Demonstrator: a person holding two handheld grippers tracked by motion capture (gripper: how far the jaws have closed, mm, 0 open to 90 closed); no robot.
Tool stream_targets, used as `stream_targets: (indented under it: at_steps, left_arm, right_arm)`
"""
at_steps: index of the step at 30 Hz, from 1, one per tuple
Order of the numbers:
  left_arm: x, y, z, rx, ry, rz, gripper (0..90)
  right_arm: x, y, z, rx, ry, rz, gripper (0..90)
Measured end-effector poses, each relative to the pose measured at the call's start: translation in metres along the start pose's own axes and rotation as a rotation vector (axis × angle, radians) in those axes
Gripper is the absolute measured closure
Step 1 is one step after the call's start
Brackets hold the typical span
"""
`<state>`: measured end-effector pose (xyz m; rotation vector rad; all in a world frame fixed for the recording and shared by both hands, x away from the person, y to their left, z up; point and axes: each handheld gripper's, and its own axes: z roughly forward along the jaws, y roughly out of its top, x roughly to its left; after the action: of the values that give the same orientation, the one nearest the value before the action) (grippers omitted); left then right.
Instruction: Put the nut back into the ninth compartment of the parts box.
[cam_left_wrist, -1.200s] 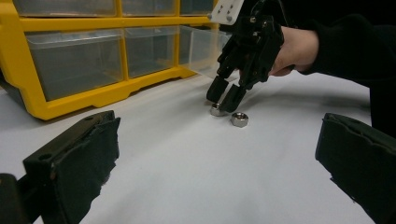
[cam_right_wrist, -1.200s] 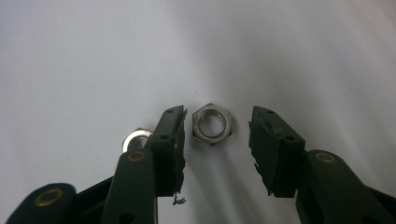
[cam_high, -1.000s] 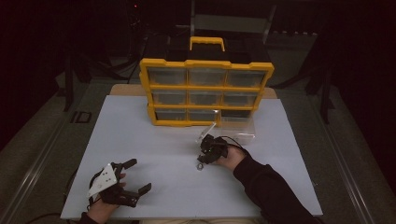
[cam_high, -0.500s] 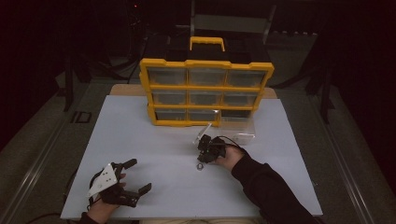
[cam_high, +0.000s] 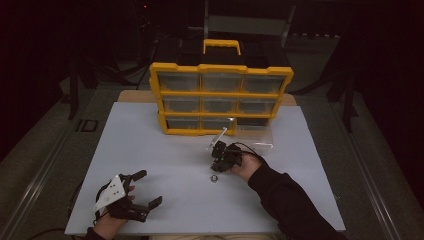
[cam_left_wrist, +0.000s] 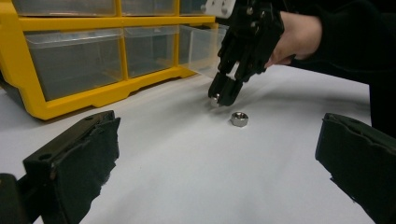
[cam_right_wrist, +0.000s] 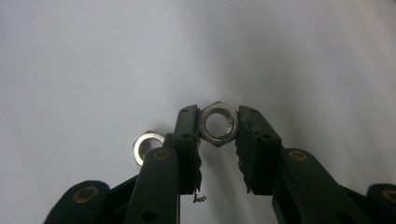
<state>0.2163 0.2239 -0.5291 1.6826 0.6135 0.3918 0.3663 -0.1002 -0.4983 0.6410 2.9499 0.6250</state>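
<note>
Right gripper (cam_right_wrist: 218, 140): 2 black jaws with ragged rubber-like pads and brass-coloured pivot pins, closed narrow on a hex nut (cam_right_wrist: 218, 123) at centre frame in the right gripper view. Held nut: bright silver metal, 6-sided, smooth round bore facing the camera, clamped flat to flat between the pads. Second hex nut (cam_right_wrist: 146, 147): same metal and shape, lying on the white table surface (cam_right_wrist: 93, 60) just left of the jaws, partly hidden behind the left jaw.

High view: right gripper (cam_high: 218, 161) at centre frame, tips angled down, loose nut (cam_high: 213, 178) just below it on the matte white surface. Yellow plastic organizer (cam_high: 220, 97) with 9 clear drawers at upper centre; 1 clear drawer (cam_high: 250, 135) pulled out at lower right of the organizer, just above the right gripper.

Left gripper (cam_high: 141, 190): lower left of the high view, jaws spread wide, holding nothing, grey three-cornered plate on top. Left gripper view: both torn black pads (cam_left_wrist: 88, 154) at the frame's lower corners, well apart, loose nut (cam_left_wrist: 239, 118) between them farther off.

Difference from 0.5 s ago: right gripper shifted slightly up-frame and raised off the surface with 1 nut; left gripper unchanged in position and opening.
</note>
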Motion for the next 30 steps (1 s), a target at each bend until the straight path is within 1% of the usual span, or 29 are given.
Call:
stream_targets:
  at_steps: [3,6,7,10,12,16,19,21,26,30]
  left_arm:
    - [0.0,0.0,0.0,-0.001,0.001,0.0,0.0]
    - [0.0,0.0,0.0,-0.004,-0.001,-0.001,0.0]
    - [0.0,0.0,0.0,-0.004,0.001,0.001,0.0]
    - [0.0,0.0,0.0,0.0,0.003,-0.005,0.0]
    - [0.001,0.0,0.0,0.0,0.003,-0.006,0.0]
    - [0.001,0.0,0.0,0.002,0.002,-0.004,0.0]
    - [0.001,0.0,0.0,0.002,0.002,-0.004,0.0]
    - [0.001,0.0,0.0,0.0,0.003,-0.004,0.0]
    - [0.001,0.0,0.0,0.001,0.004,-0.005,0.0]
    - [0.001,0.0,0.0,0.002,0.002,-0.004,0.0]
  right_arm:
    - [0.002,0.004,-0.007,-0.006,-0.003,-0.01,70.4]
    - [0.002,0.006,-0.012,-0.014,-0.003,-0.01,70.4]
    - [0.001,0.007,-0.02,-0.023,-0.005,-0.008,70.4]
    - [0.0,0.008,-0.03,-0.035,-0.006,0.005,70.4]
    - [-0.002,0.009,-0.037,-0.05,-0.012,0.0,70.4]
    - [-0.007,0.01,-0.053,-0.07,-0.019,0.017,70.4]
    - [-0.01,0.011,-0.064,-0.086,-0.037,0.019,70.4]
    - [-0.012,0.011,-0.071,-0.09,-0.05,0.027,70.4]
    - [-0.02,0.01,-0.087,-0.108,-0.06,0.045,70.4]
    - [-0.026,0.007,-0.098,-0.12,-0.082,0.061,70.4]
